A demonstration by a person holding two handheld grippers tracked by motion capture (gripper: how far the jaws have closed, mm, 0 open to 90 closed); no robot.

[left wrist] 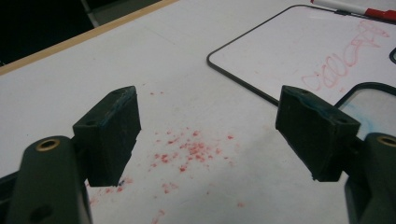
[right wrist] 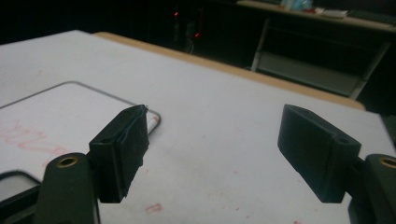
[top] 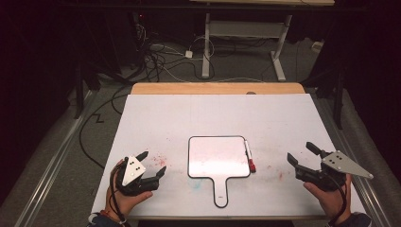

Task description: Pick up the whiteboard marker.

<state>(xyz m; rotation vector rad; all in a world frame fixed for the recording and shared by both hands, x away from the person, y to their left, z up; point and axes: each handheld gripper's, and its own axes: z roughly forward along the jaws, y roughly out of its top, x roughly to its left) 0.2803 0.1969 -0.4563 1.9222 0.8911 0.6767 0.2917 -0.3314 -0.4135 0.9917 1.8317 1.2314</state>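
Note:
A small white paddle-shaped whiteboard (top: 218, 158) lies flat at the table's front centre, its handle pointing toward me. Faint red writing marks its face (left wrist: 327, 60). A white marker with a red cap (top: 249, 157) rests along the board's right edge, and its red cap (left wrist: 378, 13) also appears in the left gripper view. My left gripper (top: 153, 161) sits on the table left of the board, open and holding nothing (left wrist: 210, 135). My right gripper (top: 300, 151) hovers right of the marker, open and holding nothing (right wrist: 215, 149). The board's corner (right wrist: 56, 116) lies to the left of the right gripper's jaws.
Red marker specks (left wrist: 187, 151) dot the white table cover (top: 213, 113) in front of the left gripper. A wooden table edge (top: 217, 88) runs along the back. Beyond it are floor cables (top: 156, 56) and a white desk frame (top: 246, 33).

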